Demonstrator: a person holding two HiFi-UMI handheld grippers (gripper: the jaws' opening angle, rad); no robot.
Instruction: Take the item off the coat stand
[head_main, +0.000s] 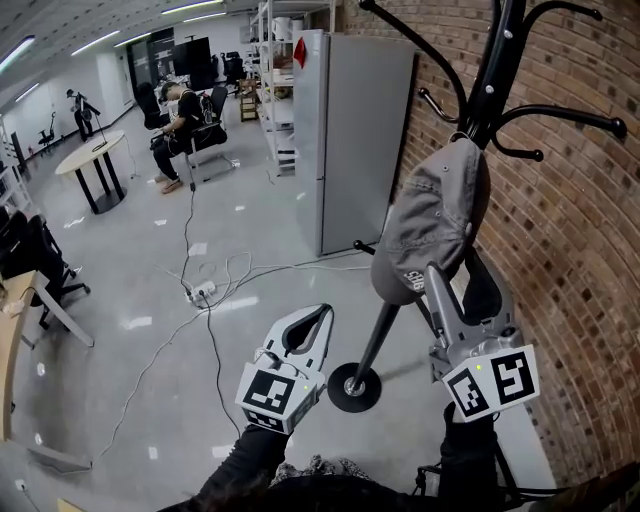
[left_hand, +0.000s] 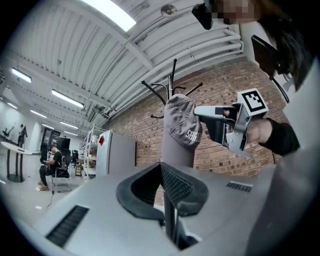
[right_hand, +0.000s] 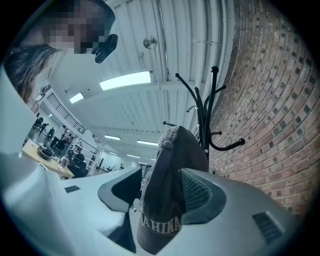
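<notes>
A grey cap (head_main: 435, 220) with white lettering hangs from a hook of the black coat stand (head_main: 495, 70), whose round base (head_main: 353, 387) rests on the floor. My right gripper (head_main: 462, 285) is raised to the cap's lower edge and is open. In the right gripper view the cap (right_hand: 167, 190) hangs down between the two spread jaws, with a gap showing on the left side. My left gripper (head_main: 322, 315) is lower and to the left, shut and empty. The left gripper view looks past its shut jaws to the cap (left_hand: 181, 122) and the stand (left_hand: 172, 75).
A red brick wall (head_main: 580, 250) runs close behind the stand. A tall grey cabinet (head_main: 350, 140) stands just to its left. Cables and a power strip (head_main: 203, 292) lie on the glossy floor. A round table (head_main: 95, 155) and a seated person (head_main: 180, 120) are far back.
</notes>
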